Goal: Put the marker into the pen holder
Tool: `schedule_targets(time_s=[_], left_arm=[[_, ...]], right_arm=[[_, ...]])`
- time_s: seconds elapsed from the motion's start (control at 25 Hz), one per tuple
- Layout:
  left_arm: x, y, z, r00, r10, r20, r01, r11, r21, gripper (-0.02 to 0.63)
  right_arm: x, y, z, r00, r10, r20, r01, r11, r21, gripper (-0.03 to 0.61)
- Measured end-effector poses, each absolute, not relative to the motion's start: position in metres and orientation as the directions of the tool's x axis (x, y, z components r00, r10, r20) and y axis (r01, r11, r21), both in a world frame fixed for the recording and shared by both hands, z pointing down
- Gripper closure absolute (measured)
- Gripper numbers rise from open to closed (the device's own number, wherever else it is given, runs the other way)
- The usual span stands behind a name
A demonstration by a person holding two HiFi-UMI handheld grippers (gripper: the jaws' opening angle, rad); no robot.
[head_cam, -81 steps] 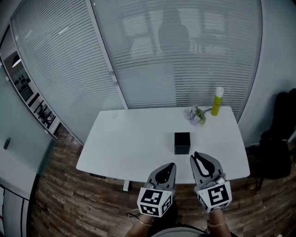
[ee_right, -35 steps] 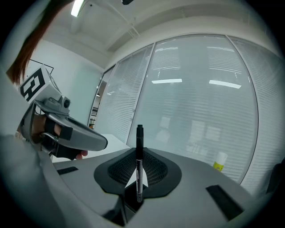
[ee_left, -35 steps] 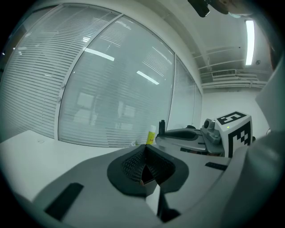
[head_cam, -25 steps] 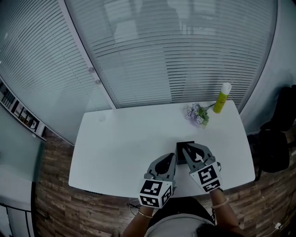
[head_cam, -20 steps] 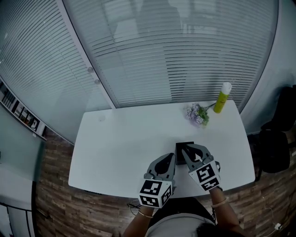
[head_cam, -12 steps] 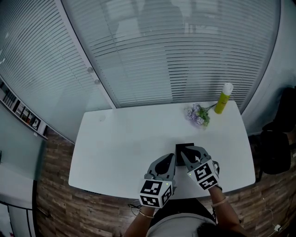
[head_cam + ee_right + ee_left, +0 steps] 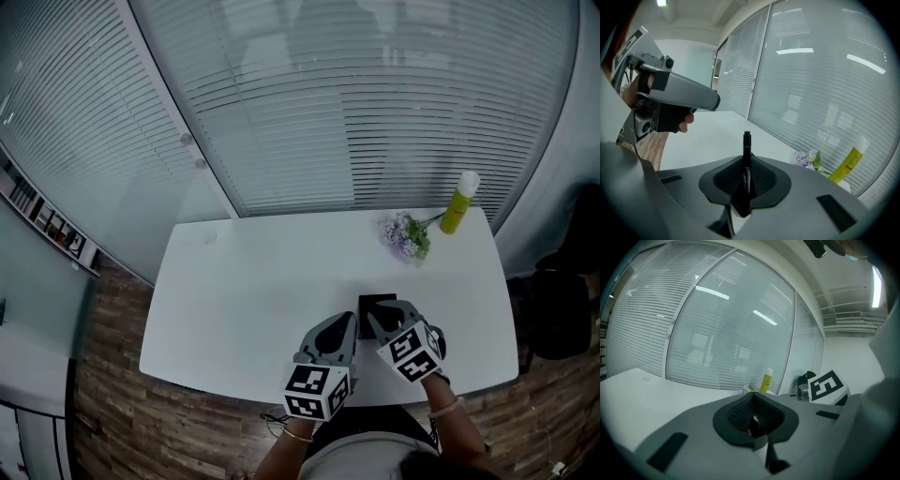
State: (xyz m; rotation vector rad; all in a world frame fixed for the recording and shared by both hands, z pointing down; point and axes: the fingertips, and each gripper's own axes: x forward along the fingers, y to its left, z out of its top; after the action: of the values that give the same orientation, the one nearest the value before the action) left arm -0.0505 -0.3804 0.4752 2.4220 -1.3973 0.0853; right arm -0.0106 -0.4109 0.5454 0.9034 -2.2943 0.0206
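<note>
The black square pen holder [image 7: 378,303] stands on the white table [image 7: 253,281] near its front edge, partly covered by my right gripper. My right gripper [image 7: 383,318] is over the holder's near side and shut on a black marker [image 7: 747,146], which sticks out past the pads [image 7: 761,178]. In the head view the marker itself is hidden. My left gripper [image 7: 344,325] hovers just left of the holder, shut with nothing in it; its pads [image 7: 740,412] meet in the left gripper view.
A small bunch of purple flowers [image 7: 405,236] and a yellow-green bottle [image 7: 458,203] stand at the table's back right. Glass walls with blinds run behind the table. A black chair [image 7: 567,300] is to the right, and wood floor lies below the table's front edge.
My right gripper has tilted and drifted a little left and nearer over the pen holder, still with the marker in it. The left gripper has stayed in place.
</note>
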Motion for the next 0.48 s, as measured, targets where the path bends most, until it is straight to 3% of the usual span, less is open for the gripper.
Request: schedule_targets(time_s=[0.48], left_arm=[[-0.05,-0.387,0.483,0.512,-0.826,0.235,-0.851,-0.45,0.272,0.595]], right_arm=[[-0.011,-0.417,0.569,-0.476,-0.529,0.702,-0.566,0.796,0.216,0.507]])
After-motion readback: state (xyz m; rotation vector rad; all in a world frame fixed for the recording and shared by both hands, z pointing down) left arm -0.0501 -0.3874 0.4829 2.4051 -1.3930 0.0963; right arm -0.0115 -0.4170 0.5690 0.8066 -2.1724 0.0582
